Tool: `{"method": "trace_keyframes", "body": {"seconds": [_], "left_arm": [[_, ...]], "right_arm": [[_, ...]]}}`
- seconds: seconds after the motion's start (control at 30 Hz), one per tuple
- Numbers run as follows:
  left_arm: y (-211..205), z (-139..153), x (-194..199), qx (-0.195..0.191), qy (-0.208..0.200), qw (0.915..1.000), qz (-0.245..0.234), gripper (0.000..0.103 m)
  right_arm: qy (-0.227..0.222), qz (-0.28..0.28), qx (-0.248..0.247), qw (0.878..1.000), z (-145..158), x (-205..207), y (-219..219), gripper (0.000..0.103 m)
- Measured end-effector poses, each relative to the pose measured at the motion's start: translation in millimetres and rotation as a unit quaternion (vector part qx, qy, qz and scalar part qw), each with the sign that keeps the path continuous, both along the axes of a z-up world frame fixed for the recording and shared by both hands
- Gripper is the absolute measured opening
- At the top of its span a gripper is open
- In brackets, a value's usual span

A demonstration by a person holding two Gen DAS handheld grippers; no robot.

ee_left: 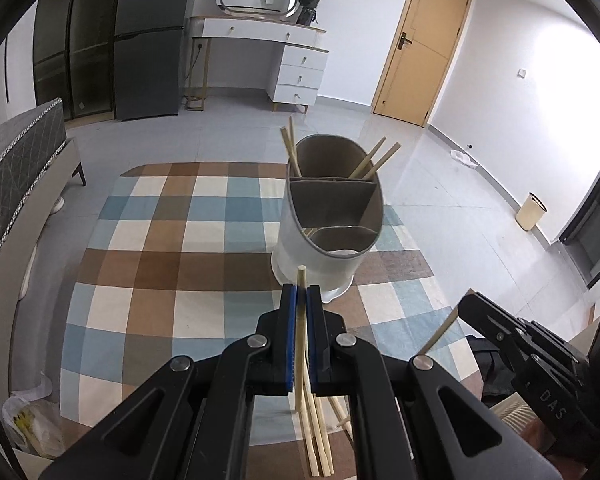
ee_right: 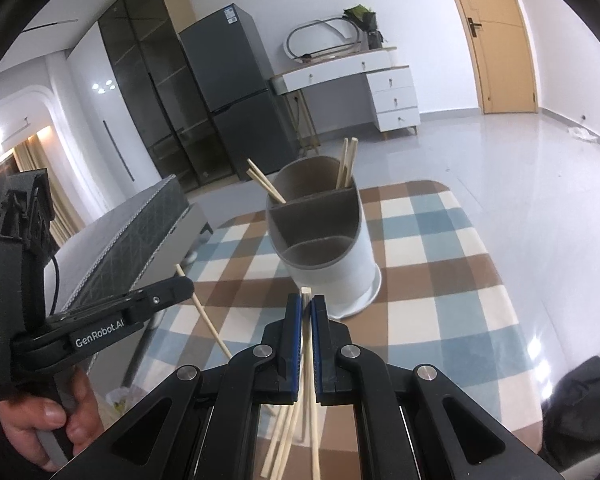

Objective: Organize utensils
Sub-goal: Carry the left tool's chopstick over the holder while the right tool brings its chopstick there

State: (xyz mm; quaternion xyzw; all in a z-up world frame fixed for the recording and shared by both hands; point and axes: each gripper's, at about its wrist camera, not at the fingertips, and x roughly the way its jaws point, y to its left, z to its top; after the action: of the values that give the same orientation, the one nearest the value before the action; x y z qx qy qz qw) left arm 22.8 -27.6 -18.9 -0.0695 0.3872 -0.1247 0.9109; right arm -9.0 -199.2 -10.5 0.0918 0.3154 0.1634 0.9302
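Note:
A white utensil holder [ee_left: 318, 256] with three grey compartments stands on the checked tablecloth; it also shows in the right wrist view [ee_right: 332, 256]. Several chopsticks [ee_left: 374, 162] lean in its far compartment. My left gripper [ee_left: 301, 294] is shut on one chopstick [ee_left: 301, 344], held upright just in front of the holder. My right gripper [ee_right: 307, 304] is shut on another chopstick [ee_right: 308, 360], also near the holder. Loose chopsticks [ee_left: 320, 440] lie on the table under the grippers and show in the right wrist view [ee_right: 284, 436].
The table has a blue, brown and cream checked cloth [ee_left: 160, 264]. A grey bed [ee_left: 12, 184] lies to the left. A fridge [ee_right: 240, 104], a white dresser [ee_left: 296, 64] and a wooden door [ee_left: 424, 44] stand behind. A small bin [ee_left: 531, 211] is on the floor.

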Motion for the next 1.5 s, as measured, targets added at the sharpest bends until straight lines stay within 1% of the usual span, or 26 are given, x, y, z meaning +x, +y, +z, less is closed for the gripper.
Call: {"method": "trace_keyframes", "body": {"seconds": [0.27,0.47,0.8,1.07,1.3,1.5], "left_arm": [[-1,21,-3,0.004,-0.006,0.9999,-0.015,0.000],[-3,48,2,0.010,-0.019,0.9995,-0.025,0.000],[-10,99,25,0.004,-0.050,0.9982,-0.031,0.000],[-6,134,59,-0.004,-0.071,0.9971,-0.028,0.000],[-4,142,89,-0.013,-0.078,0.9966,-0.022,0.000],[-4,139,114,-0.015,-0.083,0.9962,-0.019,0.000]], "right_arm": [[-0.026,0.001,-0.002,1.000,17,-3,4,0.004],[-0.042,-0.004,0.006,0.999,35,3,-3,0.004],[-0.088,0.002,0.013,0.996,95,30,-8,0.004],[-0.115,0.005,0.019,0.993,138,70,-7,0.004],[-0.129,0.008,0.020,0.991,158,108,-1,0.004],[-0.128,0.008,0.015,0.992,155,141,4,0.004]]}}
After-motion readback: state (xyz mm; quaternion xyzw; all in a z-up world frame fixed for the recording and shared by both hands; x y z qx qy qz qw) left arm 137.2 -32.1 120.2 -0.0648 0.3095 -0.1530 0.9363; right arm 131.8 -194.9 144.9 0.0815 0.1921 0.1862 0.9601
